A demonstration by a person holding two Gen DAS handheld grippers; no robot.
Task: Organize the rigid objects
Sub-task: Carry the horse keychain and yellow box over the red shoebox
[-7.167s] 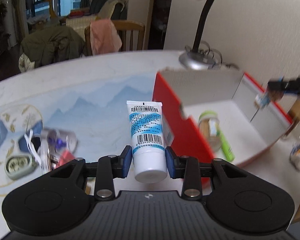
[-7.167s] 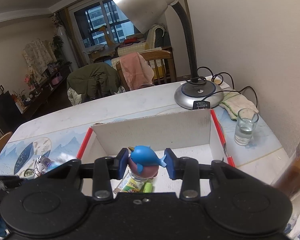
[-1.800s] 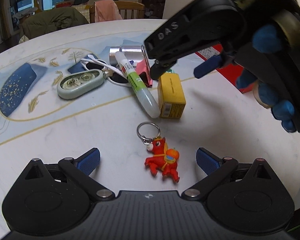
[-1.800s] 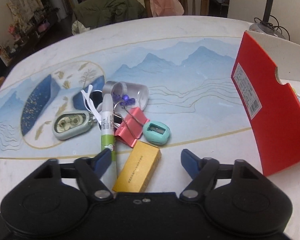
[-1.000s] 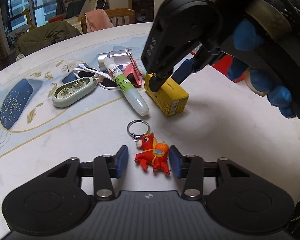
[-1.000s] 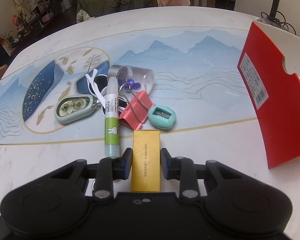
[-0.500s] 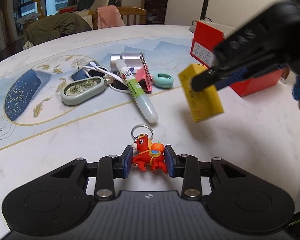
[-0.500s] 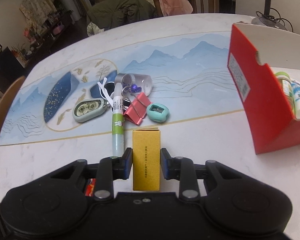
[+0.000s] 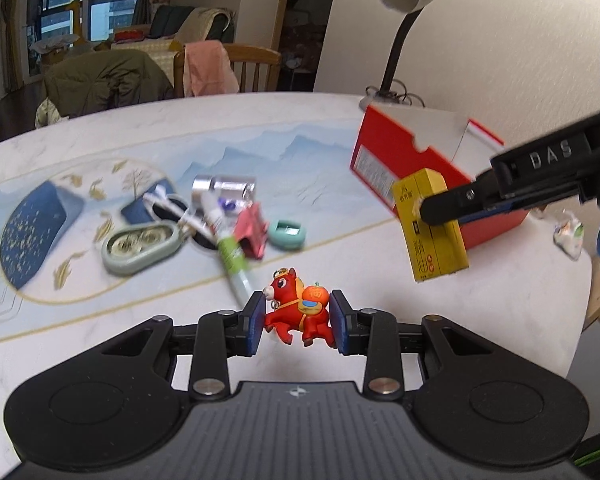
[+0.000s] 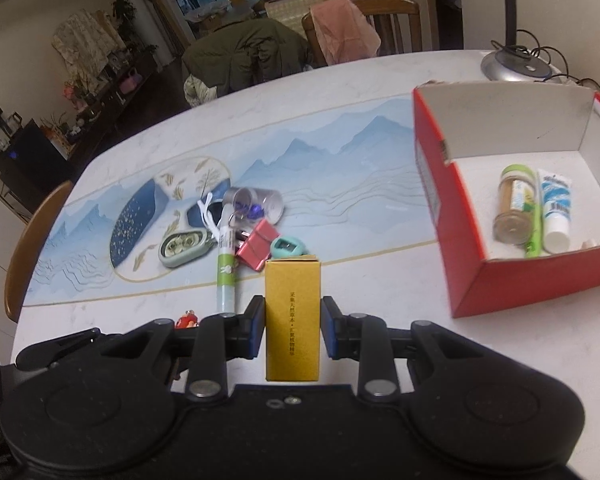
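On my left, the table (image 10: pixel 360 92) bears a pale green oval case (image 10: pixel 182 249), a glue stick (image 10: pixel 226 270), a red binder clip (image 10: pixel 257 249) and a teal sharpener (image 10: pixel 286 247), bunched close together. My left gripper (image 9: pixel 296 317) clamps the red horse keychain (image 9: pixel 298 310), lifted clear of the table. My right gripper (image 10: pixel 292 332) grips the yellow carton (image 10: pixel 292 320) upright. Right of it stands the red box (image 10: pixel 540 280), holding a jar (image 10: pixel 514 204) and a white tube (image 10: pixel 556 210).

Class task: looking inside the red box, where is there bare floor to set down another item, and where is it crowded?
In the red box, floor is bare along the left and back walls. The jar, green stick and white tube crowd the front right.
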